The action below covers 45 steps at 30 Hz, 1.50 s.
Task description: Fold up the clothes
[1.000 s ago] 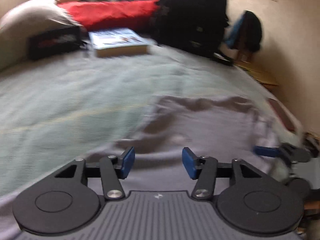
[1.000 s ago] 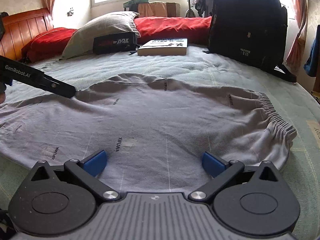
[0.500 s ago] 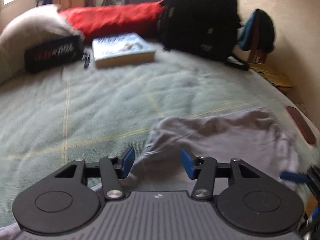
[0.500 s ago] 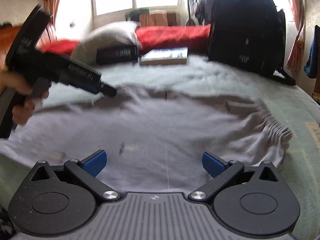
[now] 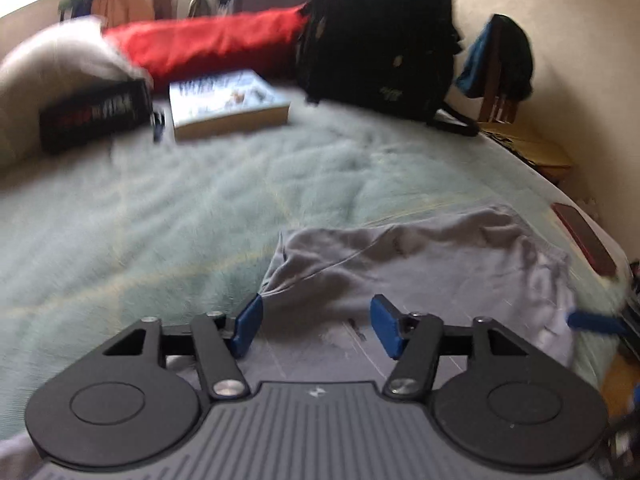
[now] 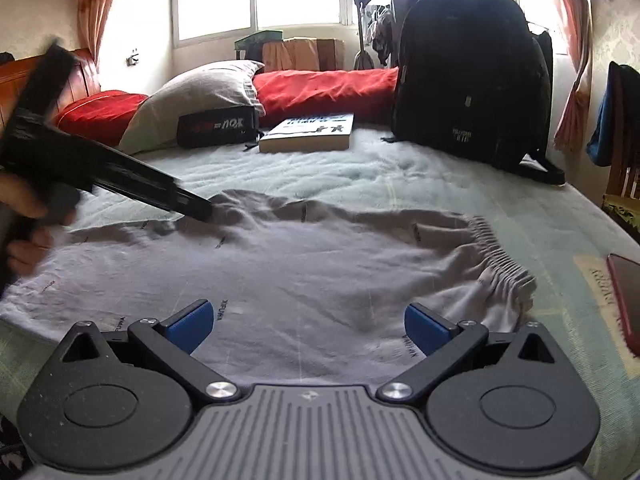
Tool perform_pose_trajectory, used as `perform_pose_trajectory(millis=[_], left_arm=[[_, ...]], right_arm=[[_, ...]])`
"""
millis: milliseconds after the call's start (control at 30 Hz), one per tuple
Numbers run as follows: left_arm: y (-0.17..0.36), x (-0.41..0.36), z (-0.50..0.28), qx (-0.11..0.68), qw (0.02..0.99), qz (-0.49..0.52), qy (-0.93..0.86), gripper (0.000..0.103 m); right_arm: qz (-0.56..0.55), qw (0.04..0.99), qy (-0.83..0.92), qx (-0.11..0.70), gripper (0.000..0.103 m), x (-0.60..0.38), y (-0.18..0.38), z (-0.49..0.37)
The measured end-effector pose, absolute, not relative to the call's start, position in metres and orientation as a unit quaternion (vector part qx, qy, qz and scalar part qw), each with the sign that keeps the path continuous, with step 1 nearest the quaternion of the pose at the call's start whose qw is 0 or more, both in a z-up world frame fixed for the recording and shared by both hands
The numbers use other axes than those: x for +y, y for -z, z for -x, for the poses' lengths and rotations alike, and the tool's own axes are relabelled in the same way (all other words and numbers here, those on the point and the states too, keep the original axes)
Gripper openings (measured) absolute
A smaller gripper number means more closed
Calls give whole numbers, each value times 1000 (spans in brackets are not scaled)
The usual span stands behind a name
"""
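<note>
Nearest me, my right gripper (image 6: 306, 326) stood with its jaws spread wide and empty, hovering low above the near hem of the grey shorts (image 6: 312, 264). My left gripper (image 5: 316, 326) had just been letting its jaws out; the shorts' far-left corner lay bunched by the left jaw, and I saw no cloth pinched between them. The shorts lay spread flat on the bed (image 6: 360, 172), elastic waistband (image 6: 500, 264) to my right. I judged the cloth thin, light and limp, likely to sag and wrinkle when lifted, so a pinch at a corner or along the gathered waistband looked the surest hold. Farther off were a book (image 6: 308, 134), a black pouch (image 6: 218, 126), a pillow (image 6: 196, 100) and a black backpack (image 6: 472, 80).
</note>
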<state>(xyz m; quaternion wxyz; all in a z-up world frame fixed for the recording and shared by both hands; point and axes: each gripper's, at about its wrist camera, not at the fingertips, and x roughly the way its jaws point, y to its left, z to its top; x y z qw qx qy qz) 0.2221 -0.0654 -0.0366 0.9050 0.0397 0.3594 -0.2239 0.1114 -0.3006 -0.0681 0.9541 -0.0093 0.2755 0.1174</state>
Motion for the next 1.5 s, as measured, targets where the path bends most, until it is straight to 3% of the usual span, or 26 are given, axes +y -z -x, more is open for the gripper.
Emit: perform_pose_trajectory(millis=[133,267,367,633,700,967,1100,1233,1500], left_arm=[[22,-54,-170,327,914,-91,224,78],[41,-42,-128,317,919,-122,201,83],[71,-30,-125,379,906,-99,162,83],[62,-13,-101,348,920,-59,167,85],[76,-13,-99,376,911,-61,156,85],[55,7,-78,318,933,-65,156,89],[79,37,-96,386,913,-40,127,90],[60,61,-91,383,909,-20,163,90],[21,144,-107,366,920,-132,45,91]], right_arm=[[5,955,-101,280,103,-309,72,-115],[-13,946,-83,314,103,-322,87,-122],[-21,944,-74,321,103,-329,89,-118],[-1,946,-111,304,103,-294,67,-113],[21,941,-128,311,103,-276,73,-115],[35,932,-111,344,103,-259,90,-112],[25,929,-97,357,103,-252,82,-108],[34,929,-113,350,103,-235,68,-101],[40,926,-164,338,103,-194,32,-98]])
